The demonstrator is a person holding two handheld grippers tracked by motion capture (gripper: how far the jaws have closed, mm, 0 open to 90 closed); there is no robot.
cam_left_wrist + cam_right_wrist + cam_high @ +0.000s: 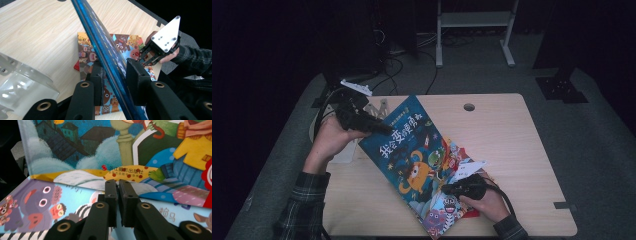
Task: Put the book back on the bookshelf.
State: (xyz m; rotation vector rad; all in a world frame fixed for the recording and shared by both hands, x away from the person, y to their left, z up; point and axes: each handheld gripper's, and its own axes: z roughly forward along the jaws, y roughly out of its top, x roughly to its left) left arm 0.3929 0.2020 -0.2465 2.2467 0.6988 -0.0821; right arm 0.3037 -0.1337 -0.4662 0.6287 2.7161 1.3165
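1. The left gripper (115, 75) has its jaws grasping the top edge of the blue picture book (409, 150); seen along those jaws, the cover runs edge-on between the two pads and rises away from them, tilted.
2. The right gripper (118, 187) has its jaws clenched almost together, tips at the blue book's lower edge, where it meets the second book (37, 200) lying flat beneath. I cannot tell whether they pinch anything.
3. Step in hand, as I judge it: lifting the blue book off the stack. Next calls for a firm left grip while raising, and the right jaws steadying the lower book.
4. The left gripper view shows a clear plastic stand (22, 82) just beside the jaws. The high view shows the table (522, 145) and the book's whole cover.
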